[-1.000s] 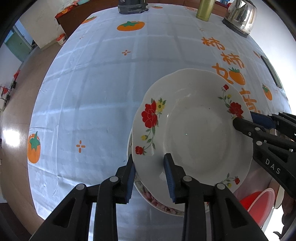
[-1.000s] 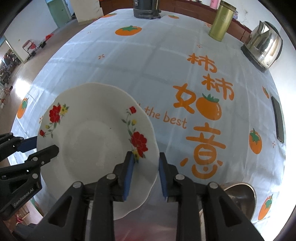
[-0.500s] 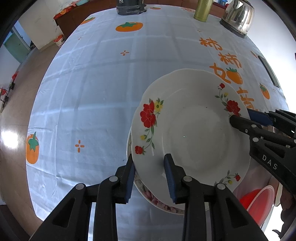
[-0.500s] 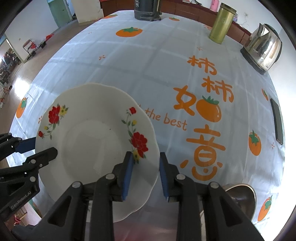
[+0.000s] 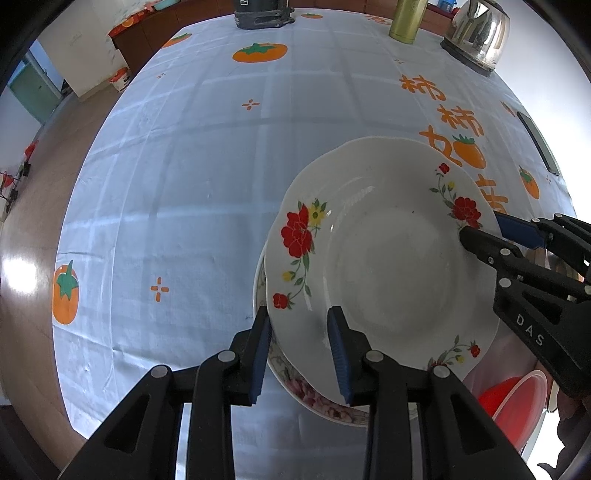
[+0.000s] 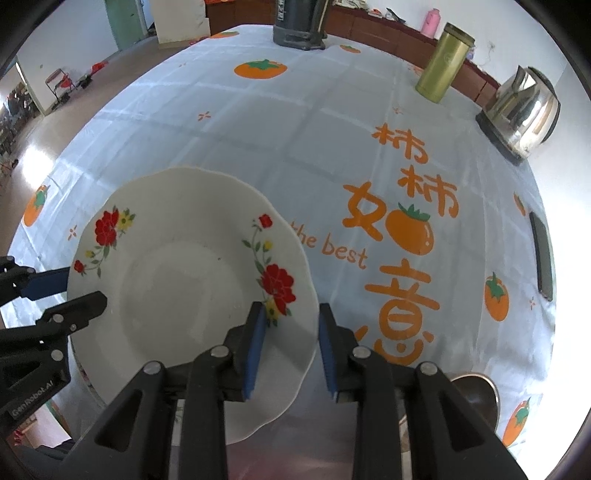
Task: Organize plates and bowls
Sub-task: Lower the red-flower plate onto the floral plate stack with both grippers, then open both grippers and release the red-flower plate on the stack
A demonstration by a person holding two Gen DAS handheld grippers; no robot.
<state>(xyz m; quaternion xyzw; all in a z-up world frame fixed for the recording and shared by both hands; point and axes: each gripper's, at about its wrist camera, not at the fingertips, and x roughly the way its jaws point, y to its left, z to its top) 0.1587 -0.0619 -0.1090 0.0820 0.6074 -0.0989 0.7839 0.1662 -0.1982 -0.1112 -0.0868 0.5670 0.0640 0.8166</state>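
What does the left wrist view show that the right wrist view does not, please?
Only the left wrist view shows the pink-flowered plate under the white plate, and a red bowl. Only the right wrist view shows a steel bowl and a pink thermos. Both show the kettle, the green canister and both grippers straddling the white plate's rim.

The left wrist camera sits just behind the left gripper (image 5: pixel 299 350) and looks down along its two fingers, very close to the white plate with red flowers (image 5: pixel 384 258). It faces across the round table with the pale blue cloth (image 5: pixel 184 166).

The right wrist camera sits behind the right gripper (image 6: pixel 290 343) and looks the same way from the plate's other side.

Both views share the plate (image 6: pixel 184 288), the shiny silver kettle (image 5: pixel 476 29) and the tall gold tin (image 6: pixel 443 62).
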